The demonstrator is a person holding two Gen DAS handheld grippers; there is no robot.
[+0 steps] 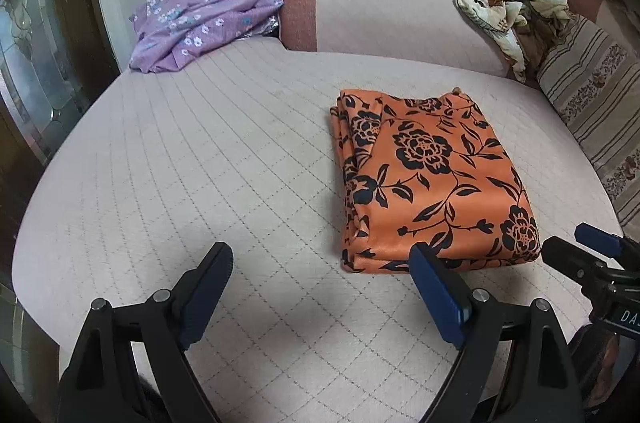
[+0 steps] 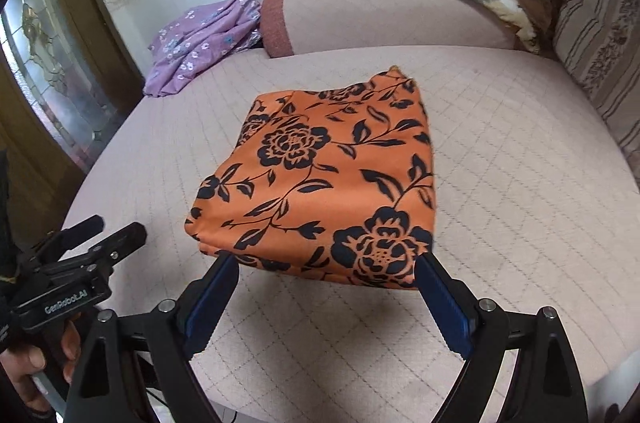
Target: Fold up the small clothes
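Your orange floral garment lies folded into a flat rectangle near the middle of the quilted pink mattress, closer to its front edge. Your right gripper hangs just before the garment's near edge, jaws spread wide, holding nothing. Your left gripper sits beside the garment's near left corner, equally wide and empty. A purple flowered cloth lies crumpled at the mattress's far left corner.
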